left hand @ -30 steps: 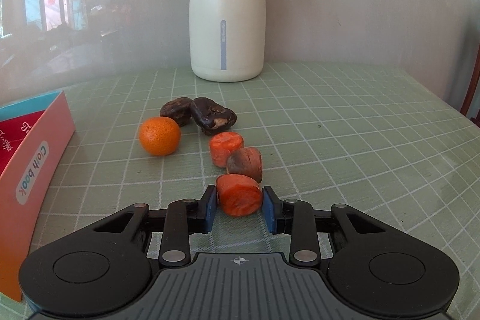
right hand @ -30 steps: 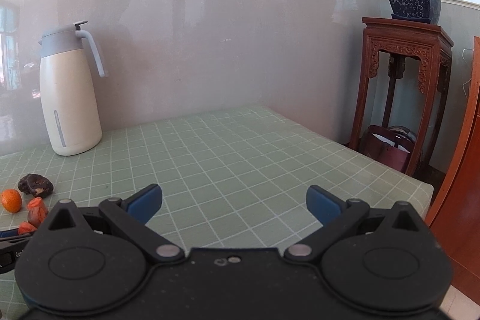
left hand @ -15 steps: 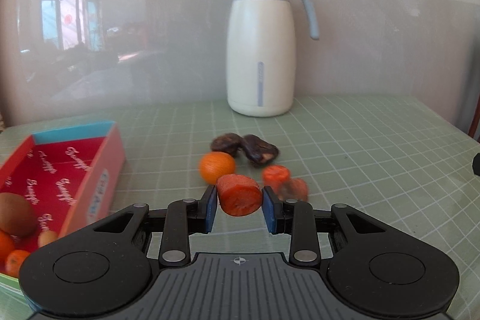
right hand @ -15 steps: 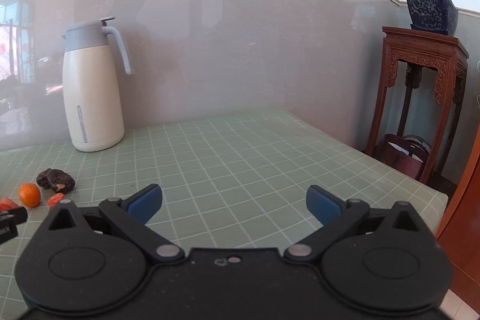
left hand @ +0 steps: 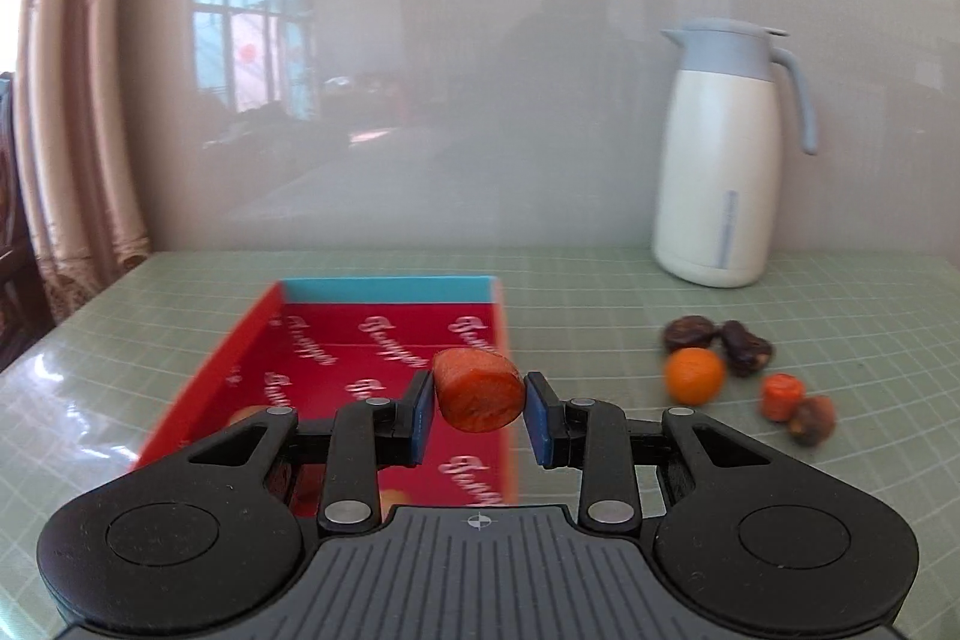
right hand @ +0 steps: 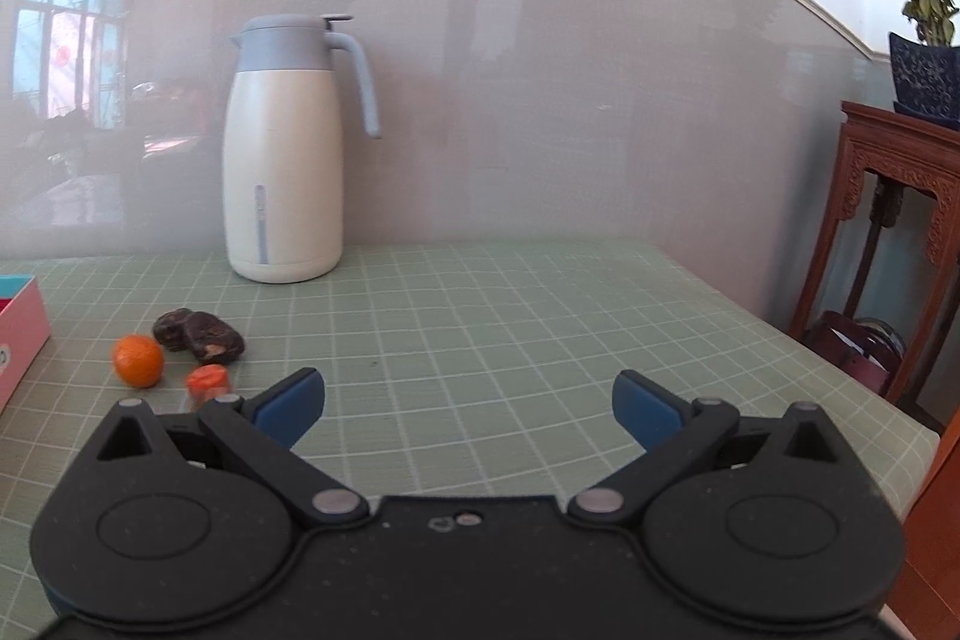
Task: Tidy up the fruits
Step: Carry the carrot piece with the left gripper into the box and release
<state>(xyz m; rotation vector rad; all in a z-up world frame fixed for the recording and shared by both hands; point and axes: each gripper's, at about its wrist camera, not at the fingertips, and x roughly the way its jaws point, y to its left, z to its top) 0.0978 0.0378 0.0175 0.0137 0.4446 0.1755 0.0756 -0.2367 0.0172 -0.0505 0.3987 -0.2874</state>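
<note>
Left claw (left hand: 479, 400) pinches carrot chunk (left hand: 478, 389) by cut ends above red box (left hand: 384, 289); firm, light, likely slip-prone. Right claw (right hand: 468, 409) wide, empty.

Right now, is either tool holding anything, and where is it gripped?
The left tool pinches an orange chunk by its two sides. The right tool is open, holding nothing.

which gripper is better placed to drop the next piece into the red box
Left. The left gripper already holds the orange chunk in front of the red box. The right gripper is open, empty, aimed at bare table.
</note>
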